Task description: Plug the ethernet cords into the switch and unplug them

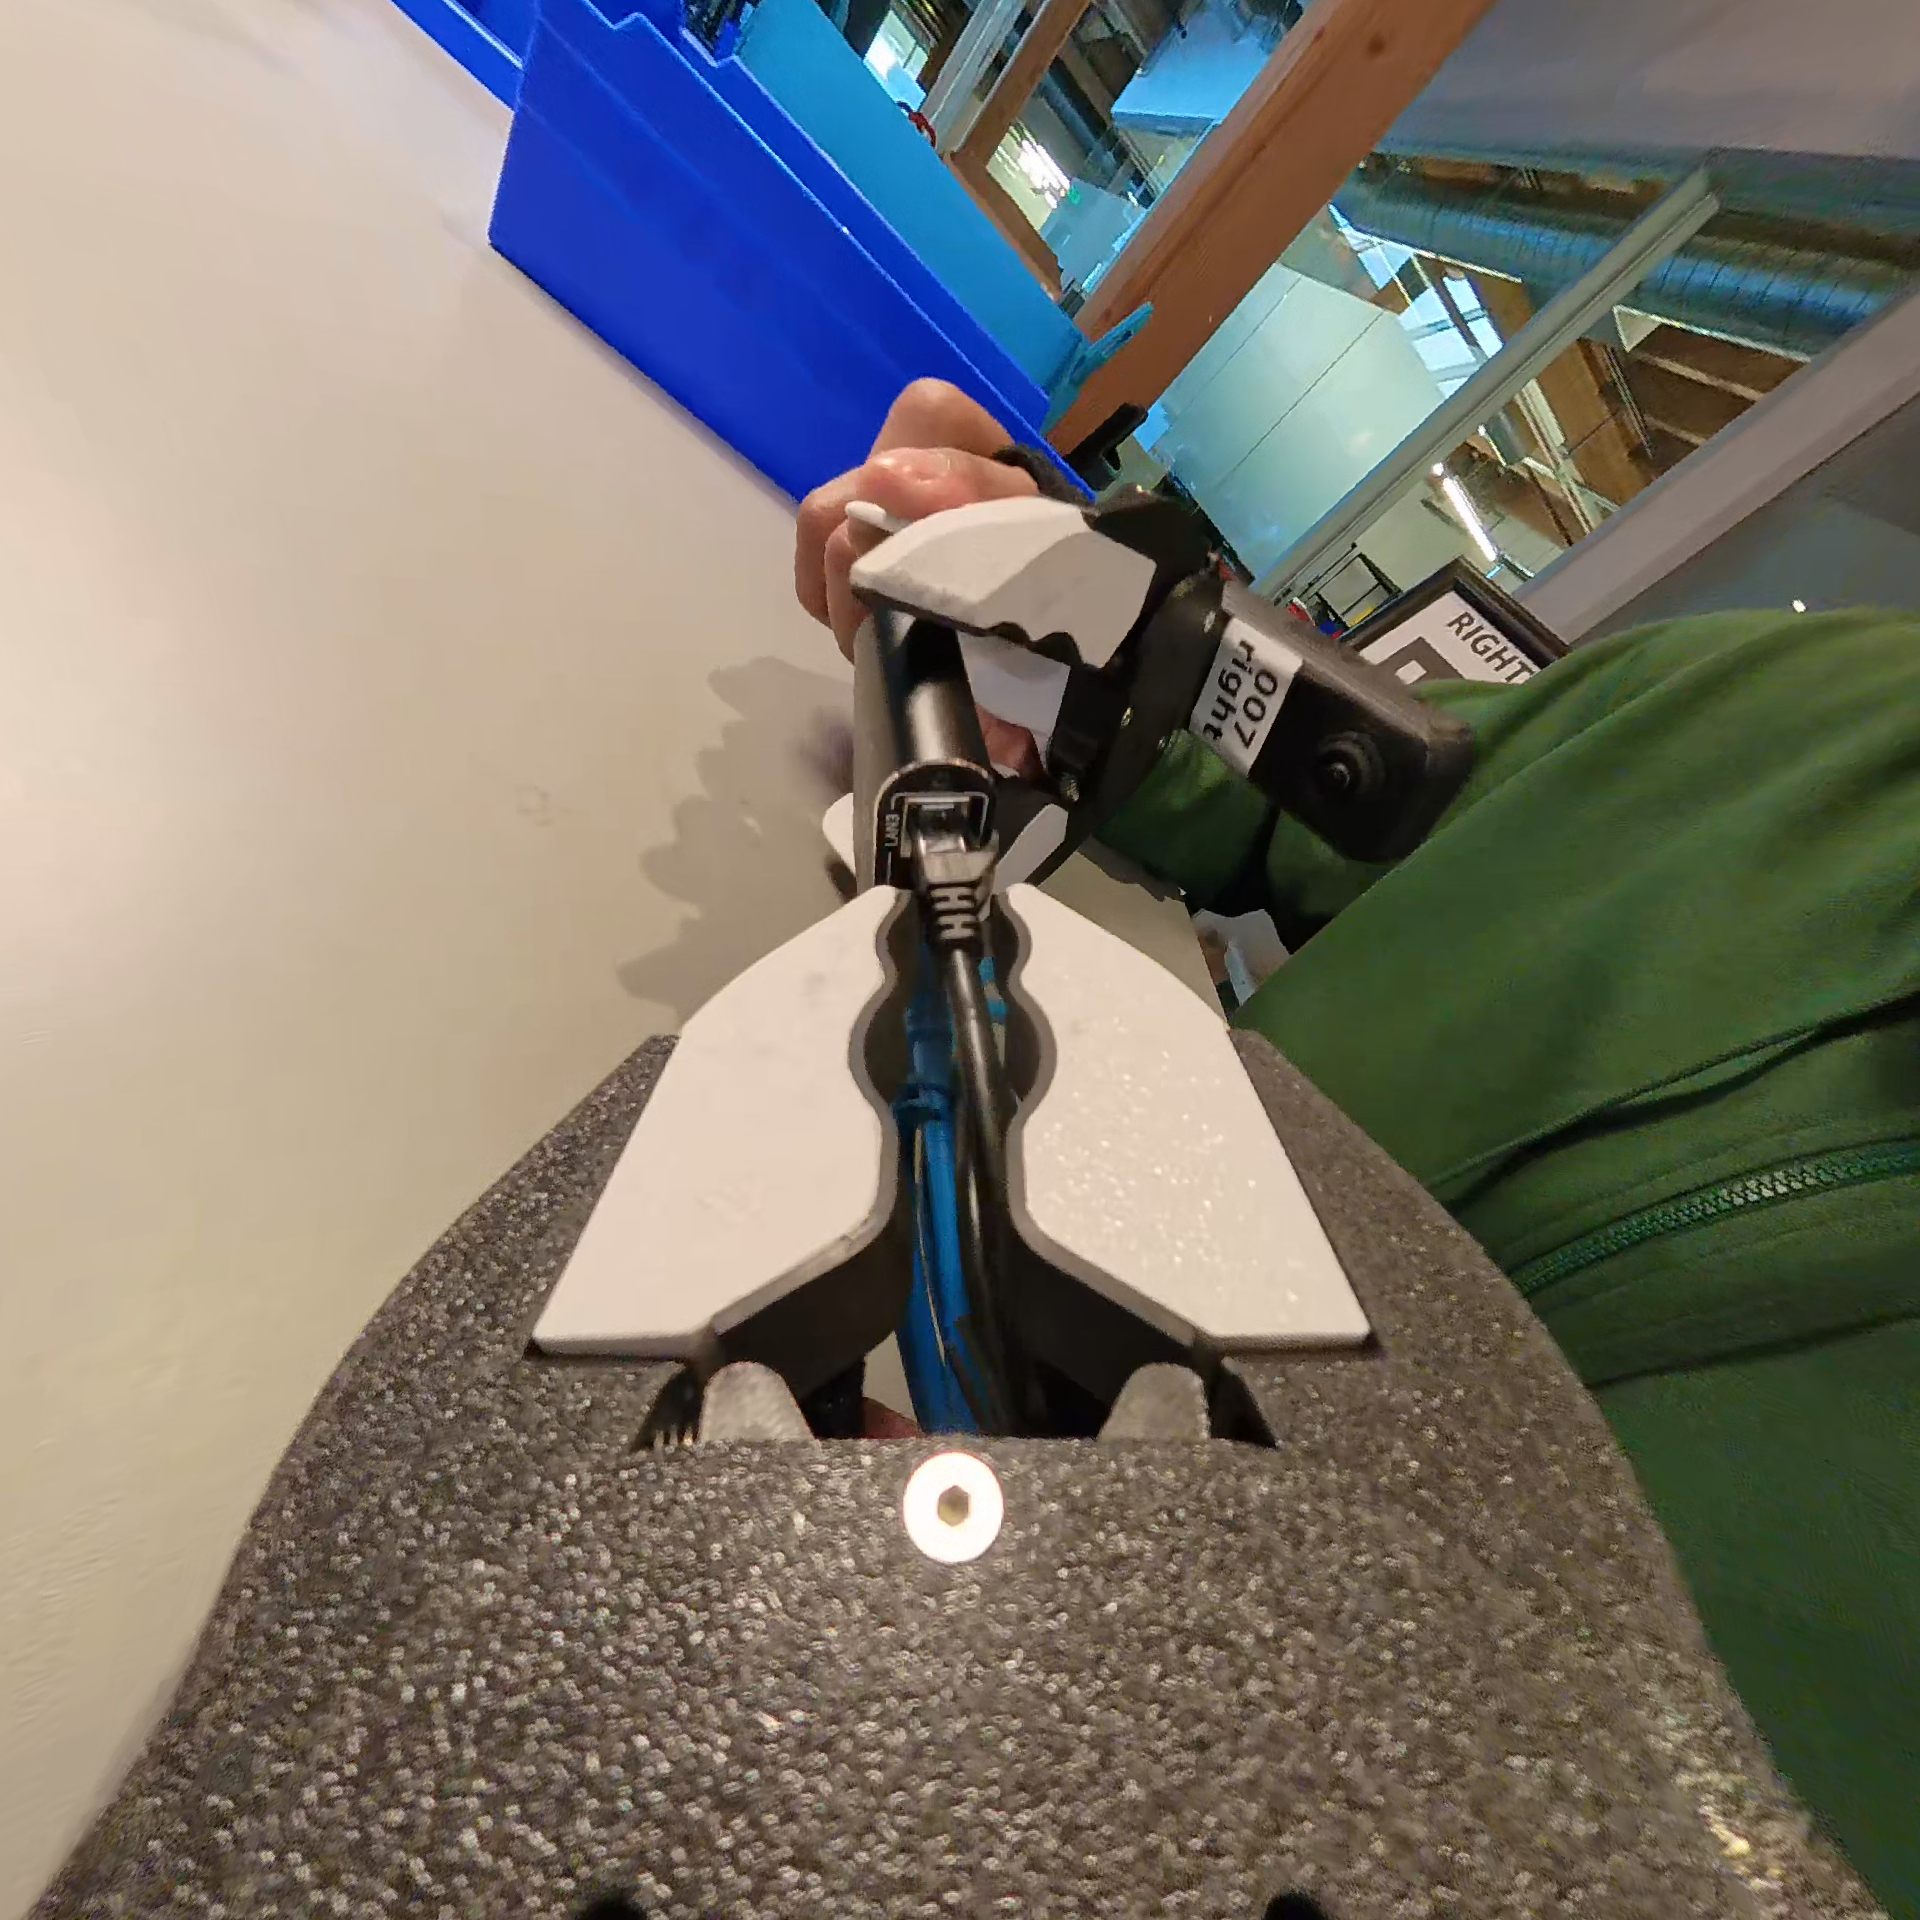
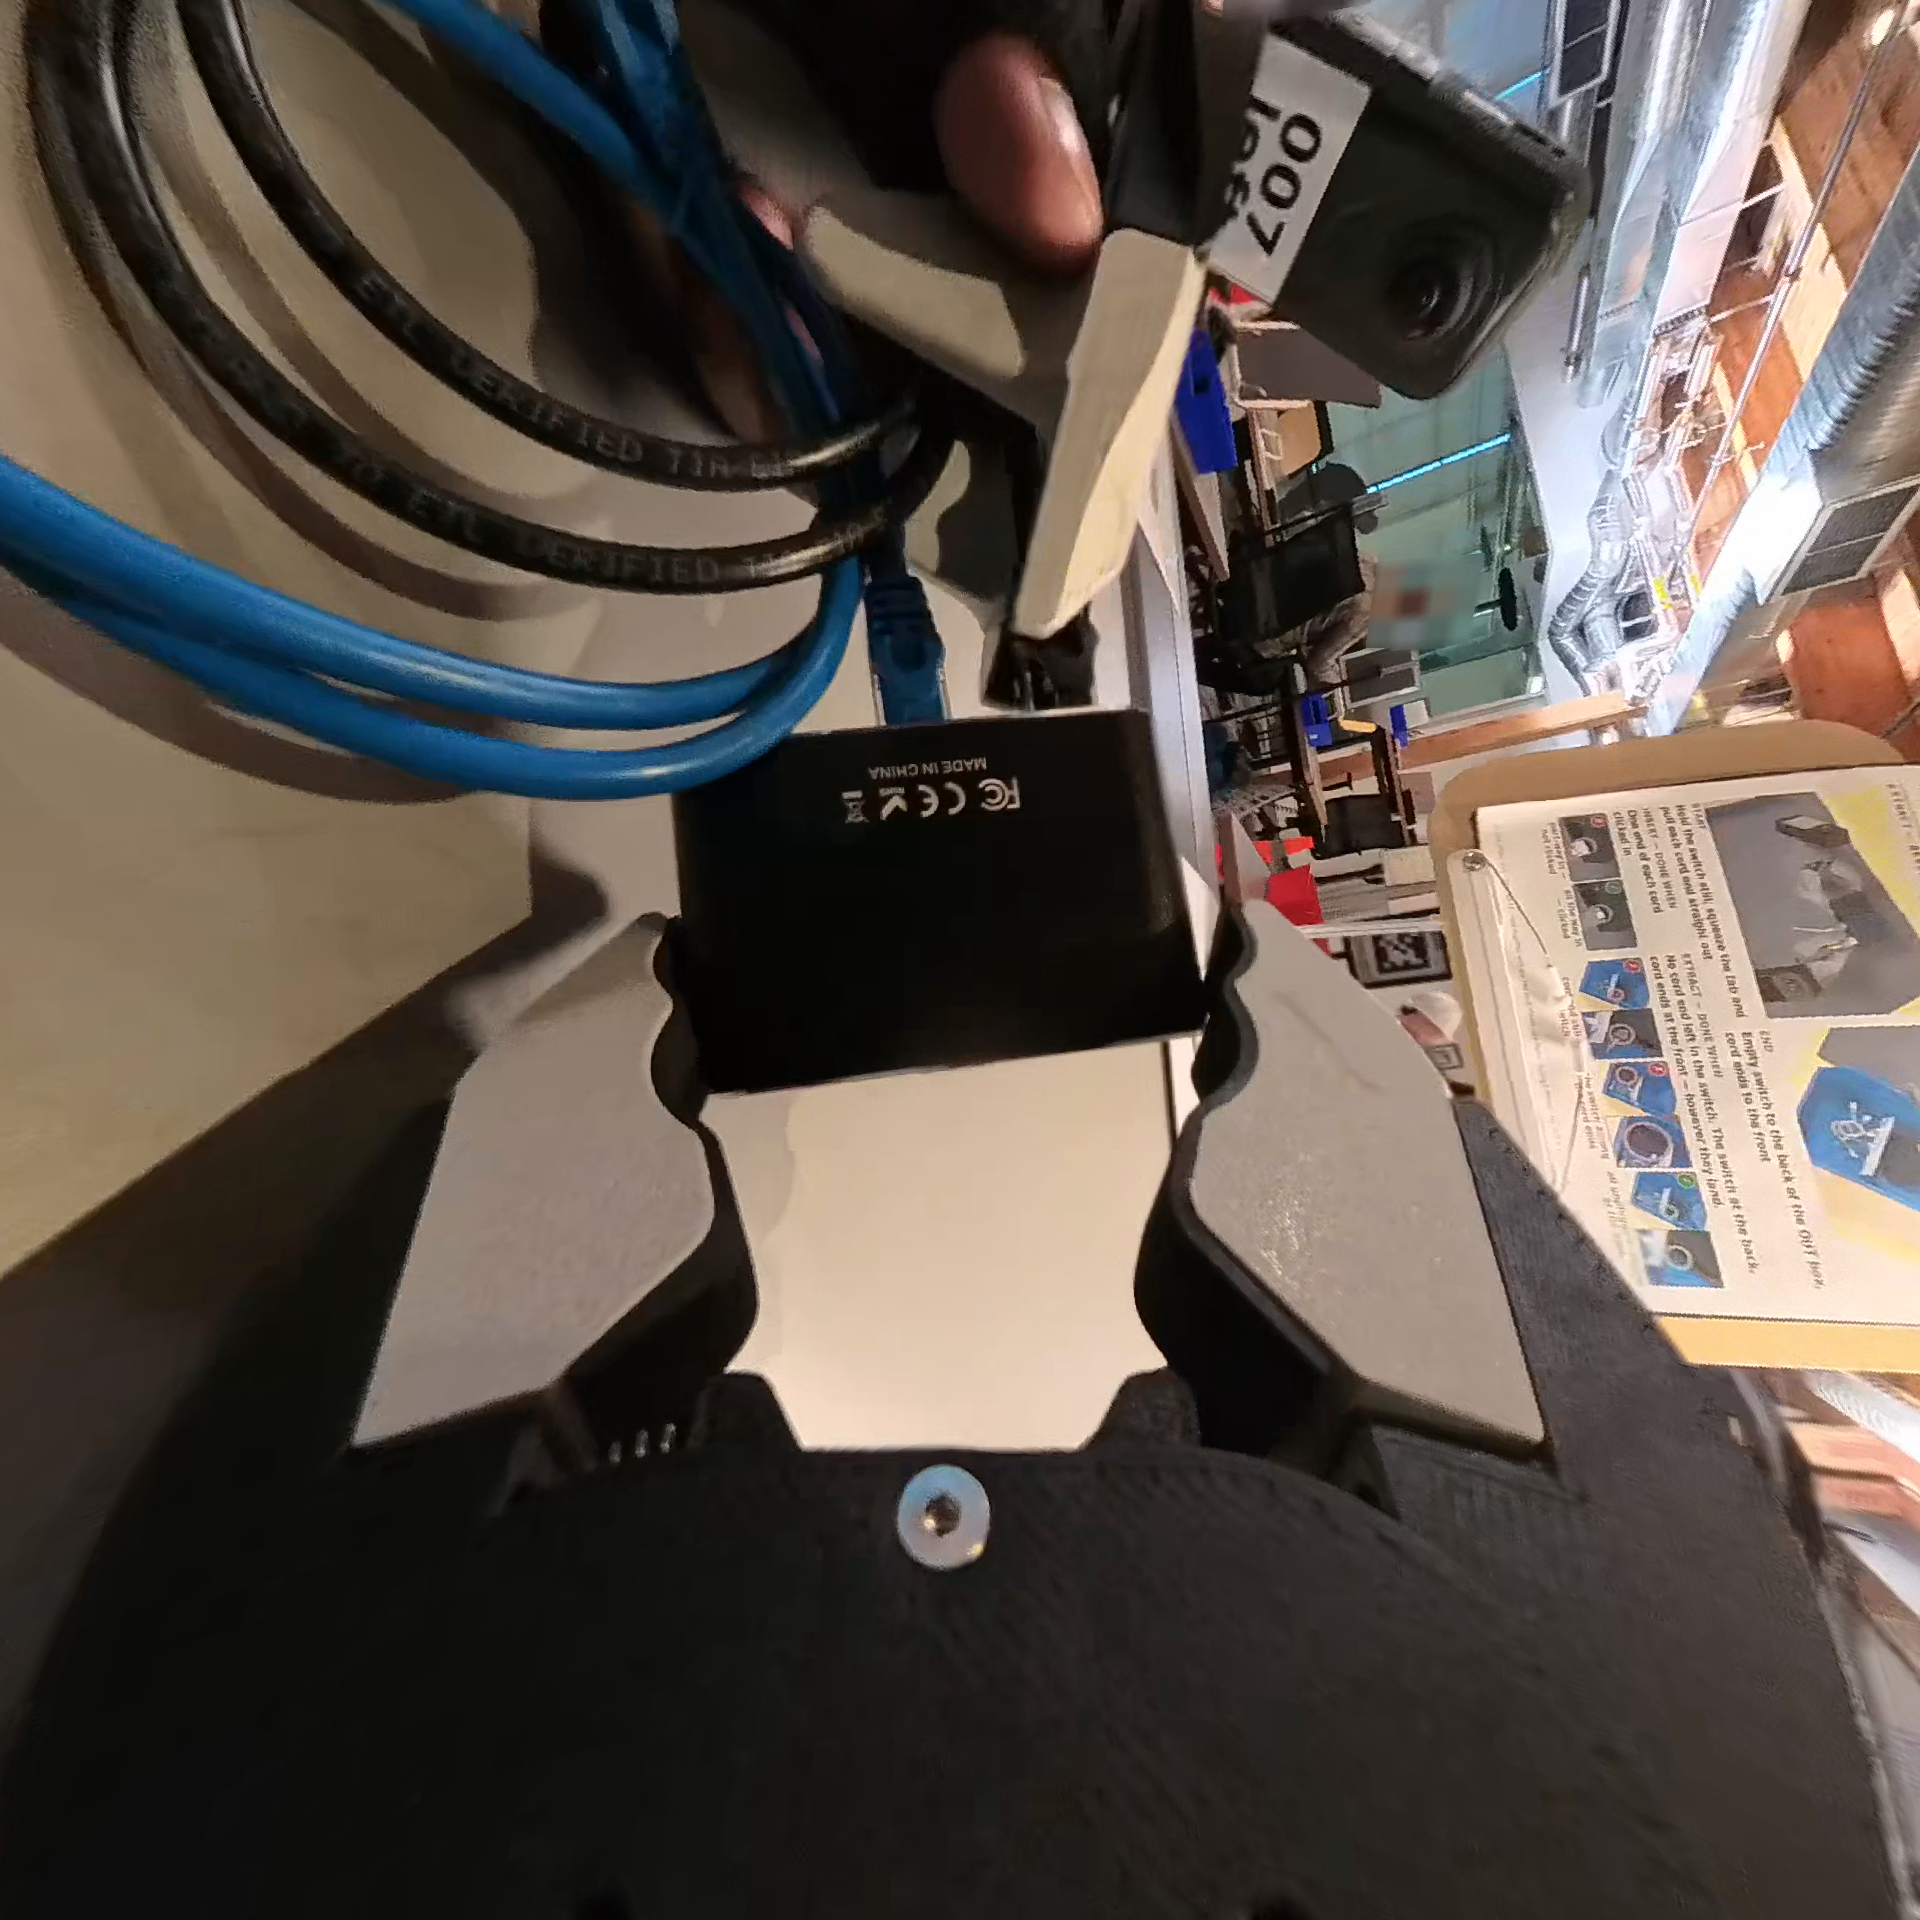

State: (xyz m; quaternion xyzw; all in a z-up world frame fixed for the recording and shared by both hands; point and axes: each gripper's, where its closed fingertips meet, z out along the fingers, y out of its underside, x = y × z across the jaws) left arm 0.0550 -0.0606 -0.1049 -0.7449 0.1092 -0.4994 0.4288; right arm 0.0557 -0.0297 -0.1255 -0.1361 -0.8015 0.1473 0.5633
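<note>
My right gripper [image 2: 940, 997] is shut on the black switch [image 2: 935, 904] and holds it by its sides above the table. In the left wrist view the switch [image 1: 935, 727] shows end-on between the right gripper's white fingers [image 1: 997, 592]. My left gripper [image 1: 954, 920] is shut on the boot of the black ethernet cord [image 1: 971, 1039], whose plug [image 1: 940, 831] sits in a port of the switch. A blue ethernet cord [image 1: 925, 1164] runs behind it between my fingers. In the right wrist view the blue cord's plug [image 2: 904, 644] meets the switch's far edge beside the black plug [image 2: 1029, 665].
Loops of black cable [image 2: 499, 416] and blue cable [image 2: 416, 655] hang over the white table [image 1: 312, 623]. Blue bins [image 1: 727, 239] stand at the table's far side. A person's green sleeve [image 1: 1558, 935] is to the right. An instruction sheet on a board [image 2: 1662, 1039] stands at the right. The grippers' ends are close to 4 cm from one another.
</note>
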